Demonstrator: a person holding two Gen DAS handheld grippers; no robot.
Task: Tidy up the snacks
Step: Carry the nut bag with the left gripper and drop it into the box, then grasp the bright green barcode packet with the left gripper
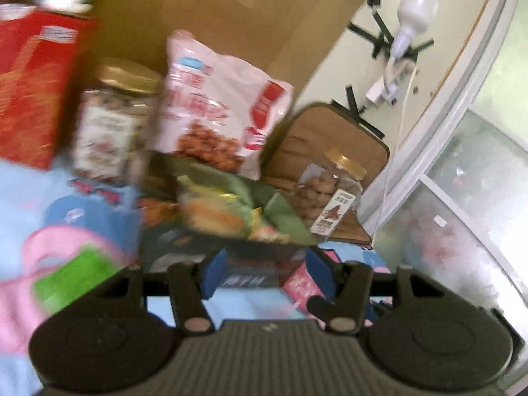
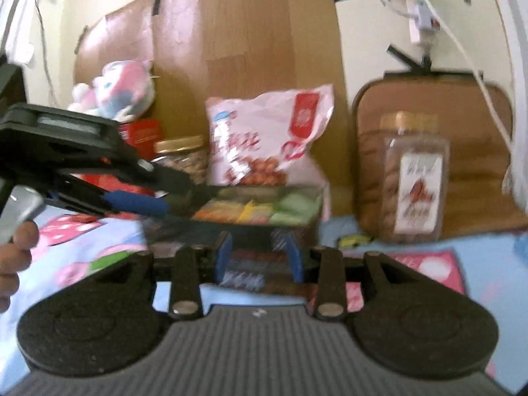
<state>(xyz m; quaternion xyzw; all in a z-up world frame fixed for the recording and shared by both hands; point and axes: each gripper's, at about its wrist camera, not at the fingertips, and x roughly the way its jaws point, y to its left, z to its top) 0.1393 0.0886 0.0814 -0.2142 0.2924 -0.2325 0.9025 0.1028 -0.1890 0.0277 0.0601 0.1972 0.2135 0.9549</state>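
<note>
Right wrist view: your right gripper (image 2: 259,254) and left gripper (image 1: 269,272) both straddle the dark snack tray (image 2: 264,204) on the bed, pads apart, whether gripping I can't tell. Loose packets could spill toward the far jar (image 2: 414,178) if it tips.

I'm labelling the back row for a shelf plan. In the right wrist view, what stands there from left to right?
Plush toy → red box → gold-lidded jar → pink snack bag → clear jar with a white label.
</note>
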